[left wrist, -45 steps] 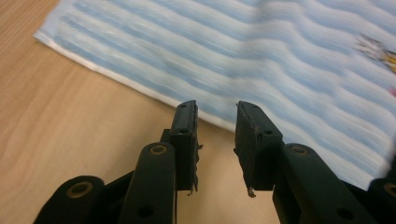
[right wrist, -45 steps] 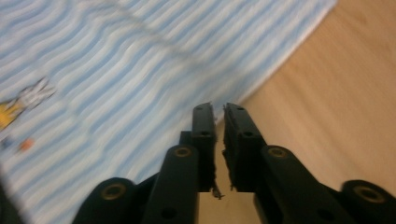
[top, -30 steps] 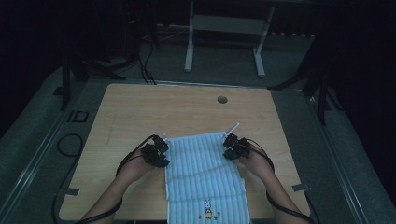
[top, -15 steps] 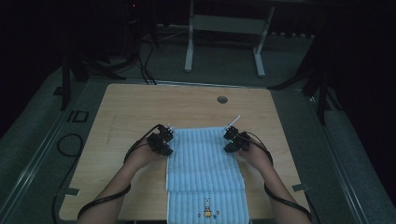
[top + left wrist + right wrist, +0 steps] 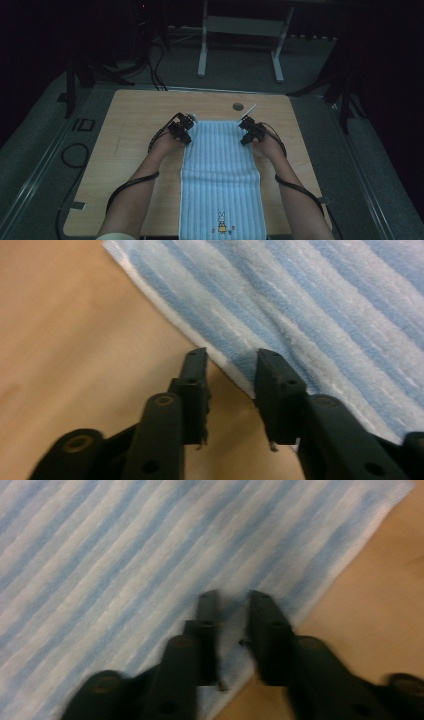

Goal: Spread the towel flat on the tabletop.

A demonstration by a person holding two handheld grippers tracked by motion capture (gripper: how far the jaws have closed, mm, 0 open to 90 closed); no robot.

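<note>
Both hands have pushed further up the table, so the left gripper (image 5: 231,360) and right gripper (image 5: 234,600) now sit slightly parted, gripping nothing, at the far corners of the striped blue towel (image 5: 218,165).

Wooden worktop (image 5: 125,150), blue-striped towel (image 5: 220,170) laid lengthwise with rabbit motif (image 5: 220,221) at near end, left gripper (image 5: 181,129) and right gripper (image 5: 250,130) at its far corners, round hole (image 5: 238,106) beyond.

Dim lab or studio, wooden table (image 5: 130,120), metal stand legs (image 5: 240,45), floor cables (image 5: 150,70)
</note>
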